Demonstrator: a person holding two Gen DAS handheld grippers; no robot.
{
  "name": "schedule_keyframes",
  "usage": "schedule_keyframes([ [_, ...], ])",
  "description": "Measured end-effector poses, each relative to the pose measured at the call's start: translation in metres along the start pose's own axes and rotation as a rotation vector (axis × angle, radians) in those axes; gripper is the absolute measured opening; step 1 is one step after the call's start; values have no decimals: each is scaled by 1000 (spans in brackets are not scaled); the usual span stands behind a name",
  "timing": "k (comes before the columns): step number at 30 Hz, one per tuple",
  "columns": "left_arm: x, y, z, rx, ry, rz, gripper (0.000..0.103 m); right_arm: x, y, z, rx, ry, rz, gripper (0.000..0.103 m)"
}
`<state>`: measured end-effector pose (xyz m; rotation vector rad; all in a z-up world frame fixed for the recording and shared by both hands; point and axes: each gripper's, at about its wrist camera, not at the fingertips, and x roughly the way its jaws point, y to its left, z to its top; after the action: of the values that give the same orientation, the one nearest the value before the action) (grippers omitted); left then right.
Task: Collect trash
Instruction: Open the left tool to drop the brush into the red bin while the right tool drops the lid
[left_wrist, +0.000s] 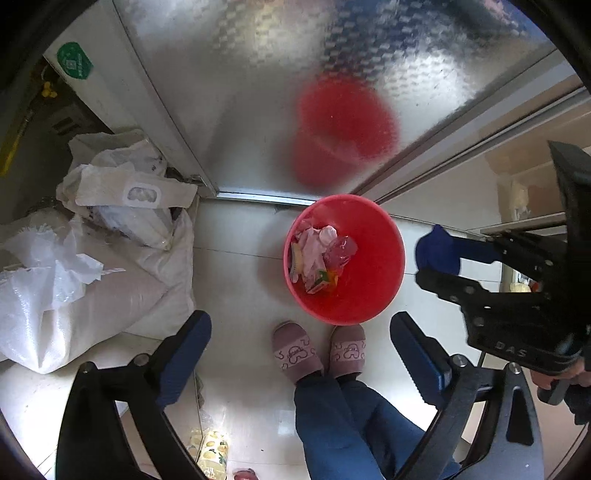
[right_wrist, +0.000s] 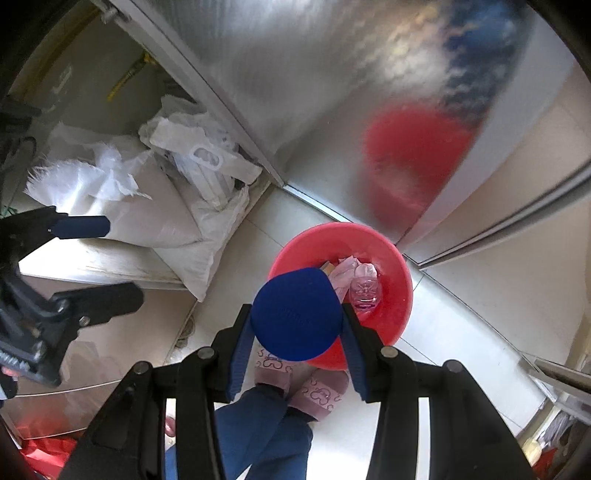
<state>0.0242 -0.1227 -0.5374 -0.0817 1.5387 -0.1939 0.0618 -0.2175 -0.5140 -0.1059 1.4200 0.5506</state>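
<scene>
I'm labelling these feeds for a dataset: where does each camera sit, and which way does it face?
Left wrist: sits on the left tongs, faces straight down at the red basin; the person's slippers and the right tongs show.
Right wrist: sits on the right tongs clamping a blue round object, faces steeply down; the left tongs show.
Shared: basin, slippers, white sacks.

This looks like a home, maybe a back corner near a kitchen. The floor (left_wrist: 240, 295) is shiny and white. A person stands there in soft pink slippers (left_wrist: 295, 354) at the bottom middle. A red bin (left_wrist: 373, 291) with trash sits in the middle. Big white sacks (left_wrist: 92, 295) lie at the left. A shiny metal door (left_wrist: 258, 92) fills the top.
</scene>
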Motion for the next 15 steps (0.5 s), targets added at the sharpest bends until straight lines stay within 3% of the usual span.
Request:
schedule_keyframes([
  [9, 10, 5, -6, 0, 9, 0, 103, 26, 2, 1, -8, 20, 10, 43],
  [15, 13, 8, -11, -1, 24, 5, 103, 29, 12, 1, -67, 26, -58, 44],
])
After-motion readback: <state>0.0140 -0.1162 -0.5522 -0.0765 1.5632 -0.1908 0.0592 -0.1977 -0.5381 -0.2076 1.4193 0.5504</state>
